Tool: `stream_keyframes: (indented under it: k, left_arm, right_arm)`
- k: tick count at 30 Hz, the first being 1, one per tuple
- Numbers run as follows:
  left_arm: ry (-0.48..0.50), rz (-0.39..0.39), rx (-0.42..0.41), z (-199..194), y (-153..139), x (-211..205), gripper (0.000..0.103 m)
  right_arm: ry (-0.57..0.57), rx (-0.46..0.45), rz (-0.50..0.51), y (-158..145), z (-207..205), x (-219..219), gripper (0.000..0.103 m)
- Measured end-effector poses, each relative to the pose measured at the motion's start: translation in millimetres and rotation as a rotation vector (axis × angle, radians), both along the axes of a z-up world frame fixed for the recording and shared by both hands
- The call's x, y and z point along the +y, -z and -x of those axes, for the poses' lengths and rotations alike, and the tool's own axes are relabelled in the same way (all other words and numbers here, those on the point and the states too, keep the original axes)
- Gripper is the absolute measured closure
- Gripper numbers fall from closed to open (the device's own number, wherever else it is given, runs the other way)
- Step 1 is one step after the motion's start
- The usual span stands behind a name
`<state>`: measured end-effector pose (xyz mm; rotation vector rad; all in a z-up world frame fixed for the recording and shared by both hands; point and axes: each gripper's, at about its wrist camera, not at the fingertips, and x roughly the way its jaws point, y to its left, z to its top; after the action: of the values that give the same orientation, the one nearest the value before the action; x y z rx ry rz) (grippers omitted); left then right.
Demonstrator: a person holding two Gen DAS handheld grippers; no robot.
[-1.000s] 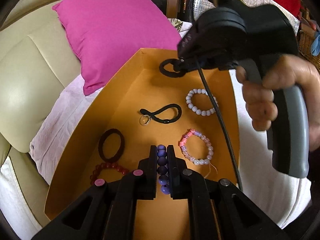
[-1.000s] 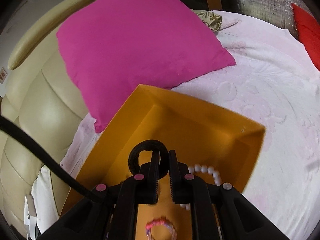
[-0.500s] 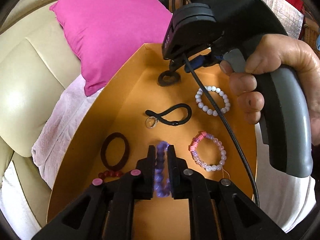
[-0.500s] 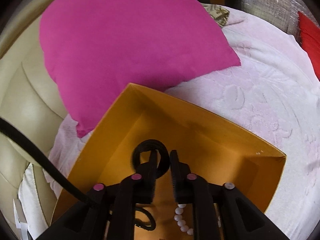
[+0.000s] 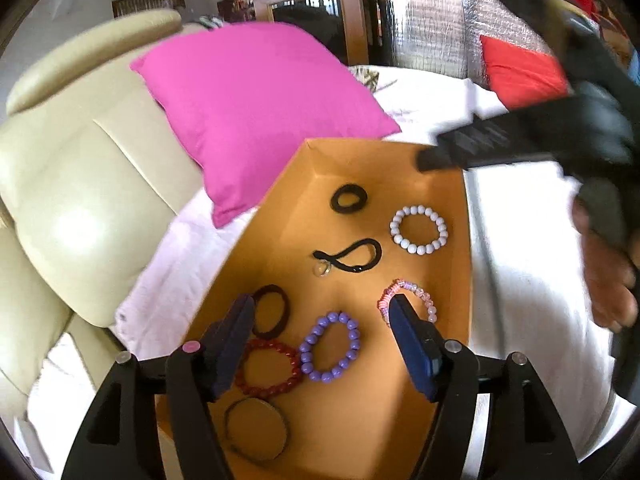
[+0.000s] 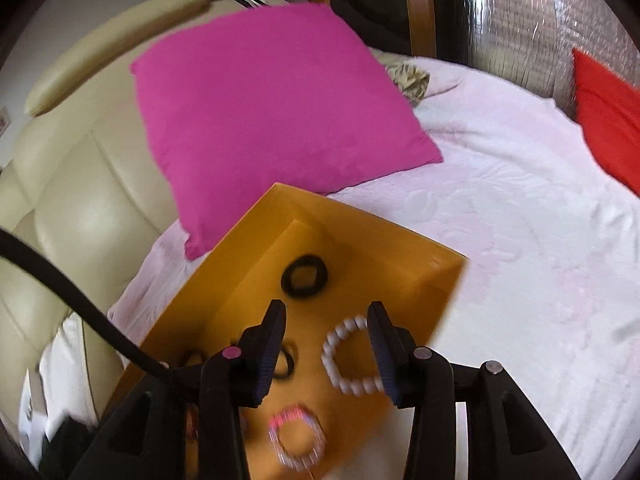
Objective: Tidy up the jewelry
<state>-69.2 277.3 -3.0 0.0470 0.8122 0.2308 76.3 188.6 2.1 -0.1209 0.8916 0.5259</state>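
From the left wrist, the left gripper [image 5: 320, 312] hangs empty, jaws opening, above the purple bracelet [image 5: 330, 348] lying in the orange box [image 5: 456, 280]; a careless dip could scatter neighbouring bracelets. From the right wrist, the right gripper [image 6: 326, 316] is opening and empty, the black hair tie [image 6: 304, 277] lying beyond it near the box's far corner, and the white bracelet [image 6: 352, 356] below could get snagged.

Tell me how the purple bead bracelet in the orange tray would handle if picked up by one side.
The purple bead bracelet would likely sag: it lies as an uneven oval, so the string looks flexible. Its beads look smooth and glossy, so flat pads might slip. Lying flat in the orange tray, it seems unlikely to roll.
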Motion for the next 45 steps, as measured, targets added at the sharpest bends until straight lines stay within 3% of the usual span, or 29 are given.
stream_keyframes:
  k: [8,12,24,37,45]
  left_arm:
    - [-0.043,-0.065,-0.066,42,-45,-15,0.032]
    - [-0.053,-0.111,-0.111,65,-68,-25,0.021]
    - [-0.075,-0.162,-0.181,113,-111,-42,0.02]
    - [-0.094,-0.186,-0.184,153,-119,-40,0.02]
    - [-0.132,-0.162,-0.22,178,-133,-26,0.02]
  right_arm:
    - [-0.022,-0.115,-0.037,-40,87,-60,0.05]
    - [-0.032,-0.157,-0.062,-57,125,-79,0.049]
    - [-0.05,-0.262,-0.127,-93,233,-119,0.038]
    - [-0.001,-0.255,-0.23,-106,285,-140,0.036]
    - [-0.015,-0.265,-0.211,-117,314,-124,0.03]
